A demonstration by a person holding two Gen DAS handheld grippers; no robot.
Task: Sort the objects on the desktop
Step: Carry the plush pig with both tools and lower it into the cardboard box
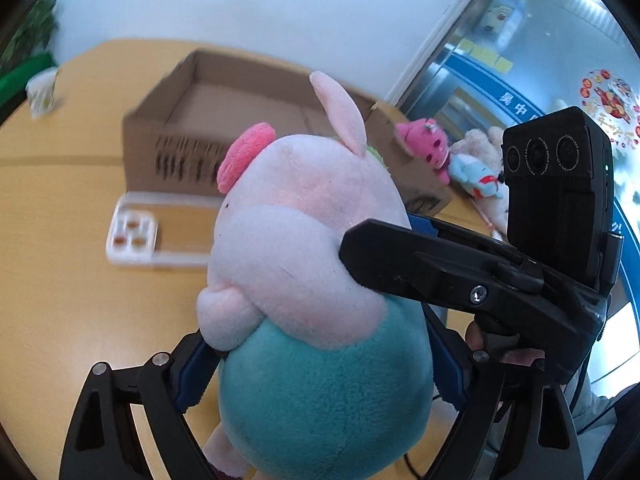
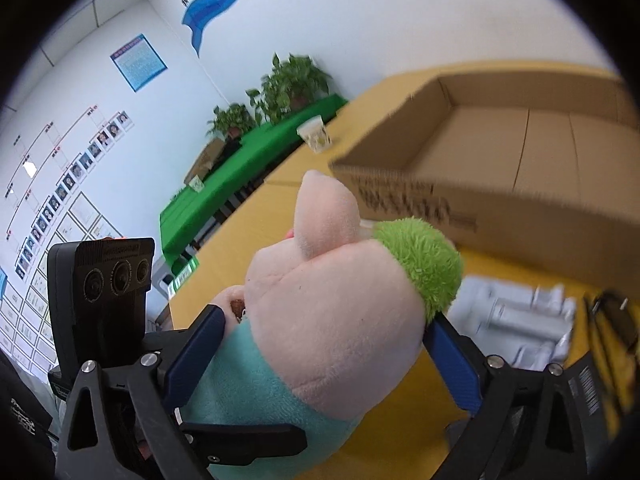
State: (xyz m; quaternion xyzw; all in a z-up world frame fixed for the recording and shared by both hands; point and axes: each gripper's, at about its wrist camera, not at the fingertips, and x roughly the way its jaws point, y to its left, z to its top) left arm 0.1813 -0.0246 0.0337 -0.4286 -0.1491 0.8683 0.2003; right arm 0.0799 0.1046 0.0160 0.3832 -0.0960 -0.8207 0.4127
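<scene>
A plush pig (image 1: 304, 264) with a pink head, a teal body and a green tuft (image 2: 424, 264) is held above the yellow table (image 1: 60, 288) by both grippers. My left gripper (image 1: 320, 360) is shut on its teal body, with the blue pads (image 1: 192, 368) pressed into both sides. My right gripper (image 2: 324, 340) is shut on the pink head, its pads (image 2: 452, 360) against the plush. In the left wrist view one right finger (image 1: 380, 256) digs into the head from the right. In the right wrist view a left finger (image 2: 248, 440) lies under the teal body.
An open, empty cardboard box (image 1: 224, 120) (image 2: 500, 152) stands just beyond the pig. A white tray (image 1: 132, 232) lies in front of it. Small pink (image 1: 424, 144) and blue (image 1: 476, 176) plush toys sit right of the box. A paper cup (image 2: 316, 134) stands far back, black glasses (image 2: 616, 320) at right.
</scene>
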